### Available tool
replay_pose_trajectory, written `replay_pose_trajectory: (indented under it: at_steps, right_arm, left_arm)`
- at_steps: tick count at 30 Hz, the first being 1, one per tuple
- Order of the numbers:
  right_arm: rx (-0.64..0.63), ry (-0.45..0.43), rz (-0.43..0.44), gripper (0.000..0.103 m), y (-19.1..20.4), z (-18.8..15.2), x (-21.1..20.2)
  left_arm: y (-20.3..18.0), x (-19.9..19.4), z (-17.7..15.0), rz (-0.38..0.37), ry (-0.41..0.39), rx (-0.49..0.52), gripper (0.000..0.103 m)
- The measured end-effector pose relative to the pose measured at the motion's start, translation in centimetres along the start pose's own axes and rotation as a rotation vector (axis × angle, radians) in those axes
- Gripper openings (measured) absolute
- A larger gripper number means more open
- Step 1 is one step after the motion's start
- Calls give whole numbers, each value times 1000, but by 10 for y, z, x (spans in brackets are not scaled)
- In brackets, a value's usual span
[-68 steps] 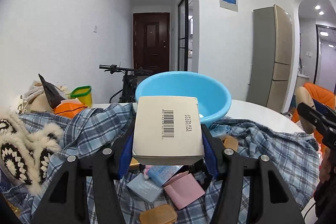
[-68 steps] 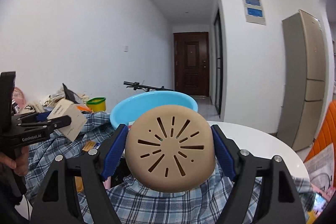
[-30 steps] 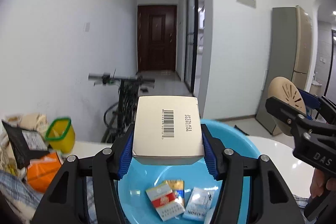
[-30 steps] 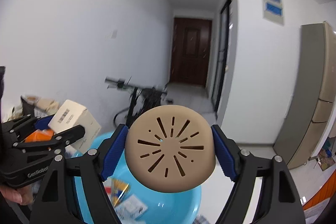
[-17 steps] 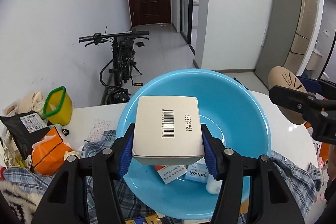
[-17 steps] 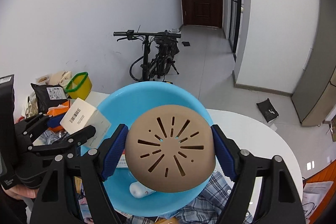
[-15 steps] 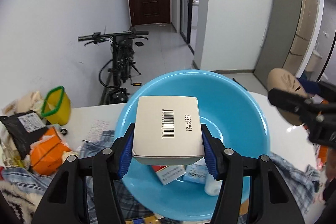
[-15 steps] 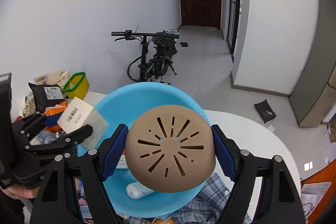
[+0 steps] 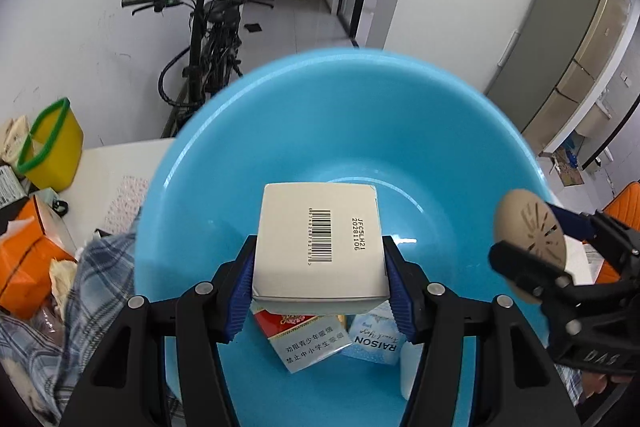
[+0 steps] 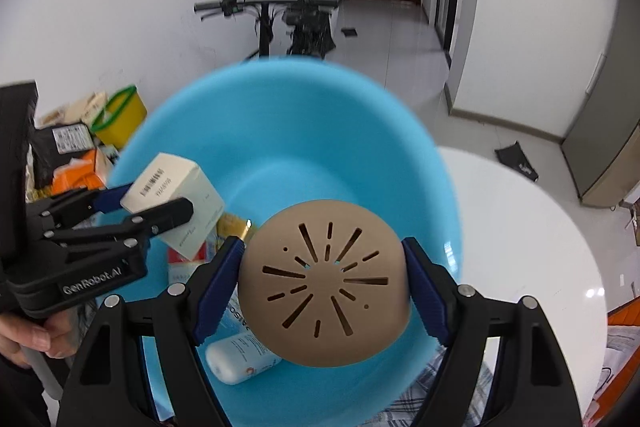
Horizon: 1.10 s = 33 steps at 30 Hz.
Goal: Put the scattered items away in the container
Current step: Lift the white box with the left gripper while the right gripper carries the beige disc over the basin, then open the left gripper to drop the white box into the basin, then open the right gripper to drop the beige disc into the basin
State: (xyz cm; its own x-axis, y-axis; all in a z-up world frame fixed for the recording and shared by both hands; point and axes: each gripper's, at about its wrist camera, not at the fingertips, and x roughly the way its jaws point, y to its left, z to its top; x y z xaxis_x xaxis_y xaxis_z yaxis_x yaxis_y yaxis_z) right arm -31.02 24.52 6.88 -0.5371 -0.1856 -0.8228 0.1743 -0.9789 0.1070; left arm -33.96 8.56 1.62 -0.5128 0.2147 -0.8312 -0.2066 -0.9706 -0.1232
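Observation:
A big blue basin (image 9: 340,115) (image 10: 280,131) fills both views. My left gripper (image 9: 320,291) (image 10: 140,199) is shut on a white barcode box (image 9: 320,239) (image 10: 176,195) and hangs over the basin's inside. My right gripper (image 10: 324,287) (image 9: 556,239) is shut on a tan slotted disc (image 10: 324,283) (image 9: 528,243), over the basin's right side. In the basin lie a red-and-white packet (image 9: 304,339), a blue RAISON sachet (image 9: 374,339), a white bottle (image 10: 240,355) and a yellow packet (image 10: 232,227).
A plaid shirt (image 9: 100,287) lies left of the basin on the white round table (image 10: 520,227). A yellow tub (image 9: 48,147), an orange tissue pack (image 9: 28,259) and bags crowd the far left. A bicycle (image 9: 200,39) stands behind. A hand (image 10: 36,339) holds the left gripper.
Both grippers have tipped downward and sunk toward the basin, which now looms much larger. The box and the disc stay gripped. The basin's contents have come closer in view.

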Motion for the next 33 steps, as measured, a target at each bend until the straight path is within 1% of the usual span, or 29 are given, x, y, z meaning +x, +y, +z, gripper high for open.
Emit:
replay_pose_trajectory:
  at_steps: [6, 13, 15, 16, 17, 20, 30, 33]
  right_arm:
    - [4, 19, 3, 78, -2, -5, 10]
    - [-16, 17, 7, 78, 2, -5, 9]
    - [-25, 15, 5, 78, 3, -6, 8]
    - [-24, 15, 2, 78, 3, -6, 9]
    - [-22, 16, 2, 78, 3, -6, 9]
    - [-16, 18, 5, 78, 2, -6, 9]
    - [-36, 19, 16, 78, 14, -5, 12]
    - [-47, 13, 27, 81, 17, -7, 15]
  left_arm:
    - [4, 8, -6, -3, 20, 9, 60]
    - [10, 7, -10, 1, 9, 15, 62]
    - [11, 2, -10, 23, -11, 25, 70]
    - [11, -1, -10, 26, -20, 27, 80]
    - [13, -4, -11, 27, -33, 28, 85]
    - [16, -14, -11, 23, -53, 24, 85]
    - [24, -25, -11, 24, -57, 10, 85]
    - [24, -24, -13, 40, -60, 12, 85]
